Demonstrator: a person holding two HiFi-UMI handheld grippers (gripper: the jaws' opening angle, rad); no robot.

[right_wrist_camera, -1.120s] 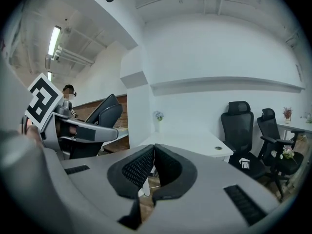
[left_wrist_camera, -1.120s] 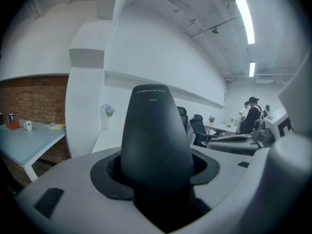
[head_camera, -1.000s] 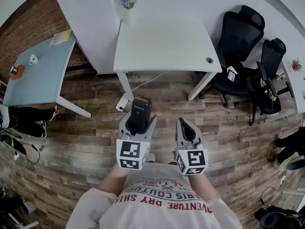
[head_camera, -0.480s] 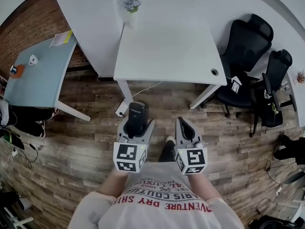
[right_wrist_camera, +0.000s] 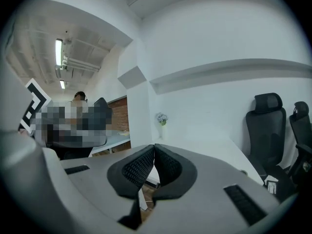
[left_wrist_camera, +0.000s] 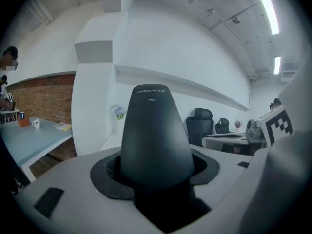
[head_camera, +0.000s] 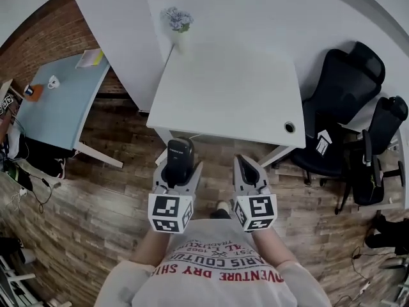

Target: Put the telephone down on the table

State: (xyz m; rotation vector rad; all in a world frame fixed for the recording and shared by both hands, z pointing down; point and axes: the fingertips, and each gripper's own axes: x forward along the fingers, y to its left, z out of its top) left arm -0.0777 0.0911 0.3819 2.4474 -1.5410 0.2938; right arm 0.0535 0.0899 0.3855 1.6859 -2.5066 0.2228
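A black telephone handset stands upright between the jaws of my left gripper, which is shut on it. In the left gripper view the handset fills the middle, its rounded top pointing forward. My right gripper is held beside the left one, shut with nothing in it; its dark pads touch at the tips. Both grippers hover over the wooden floor just short of the white table, which lies ahead of me.
A vase of flowers stands at the table's far left corner. Black office chairs stand to the right. A pale blue table with a cup is on the left, beside a brick wall.
I have walked closer to the white table; it now lies larger and nearer the grippers. Both grippers keep their pose, the phone still held in the left.
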